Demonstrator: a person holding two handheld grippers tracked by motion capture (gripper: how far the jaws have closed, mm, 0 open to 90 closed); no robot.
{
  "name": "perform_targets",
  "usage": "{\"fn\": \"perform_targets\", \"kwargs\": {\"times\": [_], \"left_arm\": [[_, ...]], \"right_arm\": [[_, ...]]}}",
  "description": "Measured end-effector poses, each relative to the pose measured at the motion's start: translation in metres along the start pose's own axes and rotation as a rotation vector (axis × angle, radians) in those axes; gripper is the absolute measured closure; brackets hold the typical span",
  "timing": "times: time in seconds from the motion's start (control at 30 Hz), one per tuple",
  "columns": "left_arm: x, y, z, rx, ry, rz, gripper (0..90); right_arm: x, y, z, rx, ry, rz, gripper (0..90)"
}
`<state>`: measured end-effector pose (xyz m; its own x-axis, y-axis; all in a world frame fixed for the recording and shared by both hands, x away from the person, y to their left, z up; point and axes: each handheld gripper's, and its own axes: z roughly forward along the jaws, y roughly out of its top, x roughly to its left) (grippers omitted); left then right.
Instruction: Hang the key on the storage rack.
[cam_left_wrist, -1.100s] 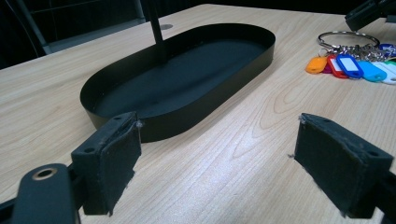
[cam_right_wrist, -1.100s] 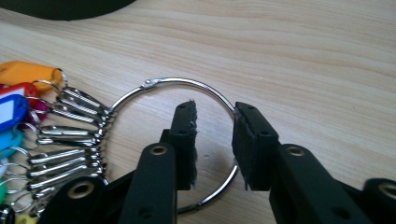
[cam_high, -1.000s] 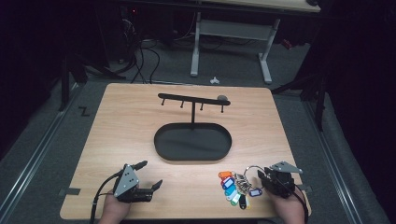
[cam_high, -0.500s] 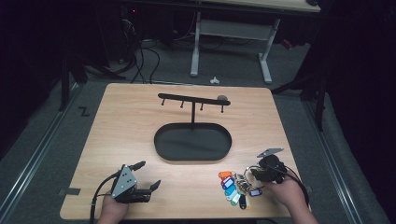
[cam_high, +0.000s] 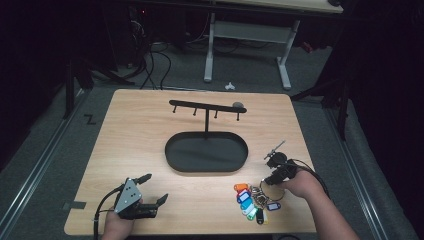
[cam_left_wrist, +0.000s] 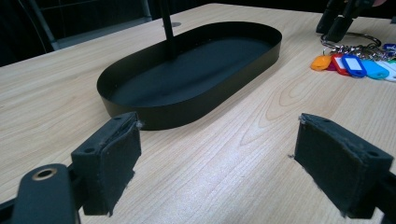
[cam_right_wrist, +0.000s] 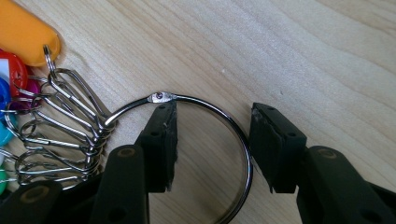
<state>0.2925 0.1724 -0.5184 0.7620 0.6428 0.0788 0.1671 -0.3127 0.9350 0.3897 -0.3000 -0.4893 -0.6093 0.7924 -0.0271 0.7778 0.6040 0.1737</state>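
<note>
A bunch of coloured key tags (cam_high: 247, 200) lies on the table near the front right, joined by clips to a large metal ring (cam_right_wrist: 244, 154). My right gripper (cam_high: 266, 180) points down onto that ring. In the right gripper view my right gripper (cam_right_wrist: 215, 123) straddles the ring's wire, one pad inside the loop and one outside. Its jaws have just been opening and do not press on the wire. My left gripper (cam_high: 157, 187) rests at the front left, open and holding nothing. A black oval tray (cam_high: 172, 160) carries a post with a hook bar (cam_high: 200, 106).
In the left gripper view my left gripper (cam_left_wrist: 219, 140) faces the tray's wall (cam_left_wrist: 187, 109), with the tags (cam_left_wrist: 355, 65) and the other gripper beyond it at the upper right. Bare wood lies between tray and front edge. Desk legs and cables stand behind the table.
My right hand has moved away from the front edge and leftward, over the ring, and the gripper has tipped downward. The left gripper has stayed put.
</note>
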Motion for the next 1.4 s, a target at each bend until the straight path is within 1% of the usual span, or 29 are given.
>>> {"fn": "perform_targets", "kwargs": {"times": [0.07, 0.1, 0.13, 0.17, 0.2, 0.23, 0.3, 0.37, 0.4, 0.53, 0.57, 0.6, 0.7, 0.73, 0.77, 0.83, 0.87, 0.93, 0.97, 1.0, 1.07, 1.13, 1.17, 1.2, 1.23, 1.3, 1.33, 1.4], "left_arm": [[0.000, 0.000, 0.000, 0.001, -0.002, 0.002, 15.0], [0.000, 0.000, 0.000, 0.003, -0.002, 0.003, 15.0], [0.000, 0.000, 0.000, 0.003, -0.002, 0.003, 15.0], [0.000, 0.000, 0.000, 0.001, -0.001, 0.002, 15.0], [0.000, 0.000, 0.000, 0.001, -0.001, 0.002, 15.0], [0.000, 0.000, 0.000, 0.001, -0.001, 0.002, 15.0], [0.000, 0.000, 0.000, 0.001, -0.001, 0.002, 15.0], [-0.001, 0.000, 0.001, 0.002, -0.004, 0.004, 15.0], [-0.001, 0.000, 0.001, 0.003, -0.003, 0.005, 15.0], [-0.001, 0.000, 0.000, 0.003, -0.005, 0.007, 15.0], [-0.001, 0.000, 0.001, 0.003, -0.005, 0.007, 15.0], [-0.001, 0.000, 0.001, 0.005, -0.005, 0.006, 15.0], [-0.002, 0.000, 0.002, 0.008, -0.005, 0.008, 15.0], [-0.002, 0.000, 0.002, 0.008, -0.005, 0.008, 15.0], [-0.002, 0.000, 0.002, 0.011, -0.007, 0.011, 15.0], [-0.002, 0.000, 0.002, 0.010, -0.004, 0.009, 15.0], [-0.002, 0.000, 0.001, 0.010, -0.002, 0.009, 15.0], [-0.002, 0.000, 0.001, 0.008, -0.002, 0.007, 15.0], [-0.001, -0.001, 0.001, 0.009, -0.002, 0.006, 15.0], [-0.001, -0.001, 0.001, 0.008, -0.002, 0.006, 15.0], [-0.001, -0.001, 0.001, 0.007, -0.004, 0.007, 15.0], [-0.002, 0.000, 0.001, 0.009, -0.004, 0.008, 15.0], [-0.002, 0.000, 0.001, 0.009, -0.004, 0.008, 15.0], [-0.002, 0.000, 0.001, 0.008, -0.004, 0.008, 15.0], [-0.002, 0.000, 0.001, 0.008, -0.005, 0.008, 15.0], [-0.002, 0.000, 0.001, 0.008, -0.005, 0.008, 15.0], [-0.002, 0.000, 0.001, 0.008, -0.005, 0.008, 15.0], [-0.002, 0.000, 0.001, 0.008, -0.005, 0.008, 15.0]], "right_arm": [[-0.002, 0.003, 0.000, 0.023, 0.019, -0.009, 56.0], [-0.003, 0.005, 0.000, 0.032, 0.018, -0.015, 58.0], [-0.003, 0.005, 0.000, 0.032, 0.018, -0.015, 58.0], [-0.003, 0.008, 0.000, 0.068, 0.014, -0.007, 65.1], [-0.003, 0.008, 0.000, 0.068, 0.014, -0.007, 65.1], [-0.003, 0.009, -0.001, 0.086, 0.020, -0.014, 70.7], [-0.001, 0.008, -0.001, 0.100, 0.021, -0.019, 77.4], [0.001, 0.006, -0.001, 0.096, 0.024, -0.029, 84.0], [0.003, 0.005, -0.002, 0.098, 0.026, -0.030, 85.3], [0.006, 0.000, -0.003, 0.084, 0.024, -0.026, 85.8], [0.005, -0.001, -0.003, 0.078, 0.030, -0.033, 85.8], [0.006, -0.001, -0.003, 0.074, 0.023, -0.029, 85.3], [0.008, 0.001, -0.002, 0.067, 0.011, -0.048, 78.2], [0.008, 0.001, -0.002, 0.067, 0.011, -0.048, 78.2], [0.009, 0.006, -0.002, 0.065, 0.014, -0.066, 76.7], [0.011, 0.011, -0.002, 0.069, 0.012, -0.075, 76.1], [0.012, 0.013, -0.001, 0.072, 0.006, -0.087, 75.1], [0.012, 0.015, 0.000, 0.077, 0.003, -0.091, 74.3], [0.012, 0.018, 0.001, 0.074, 0.016, -0.100, 74.4], [0.012, 0.019, 0.001, 0.079, 0.019, -0.098, 74.5], [0.012, 0.020, 0.001, 0.083, 0.027, -0.110, 73.9], [0.014, 0.021, 0.001, 0.092, 0.033, -0.105, 76.6], [0.014, 0.021, 0.001, 0.091, 0.034, -0.114, 79.8], [0.015, 0.020, 0.001, 0.102, 0.036, -0.109, 83.8], [0.014, 0.019, 0.001, 0.104, 0.039, -0.110, 85.4], [0.013, 0.016, 0.001, 0.097, 0.054, -0.097, 86.4], [0.013, 0.014, 0.000, 0.101, 0.060, -0.082, 86.4], [0.012, 0.010, -0.001, 0.107, 0.067, -0.074, 86.5]]}}
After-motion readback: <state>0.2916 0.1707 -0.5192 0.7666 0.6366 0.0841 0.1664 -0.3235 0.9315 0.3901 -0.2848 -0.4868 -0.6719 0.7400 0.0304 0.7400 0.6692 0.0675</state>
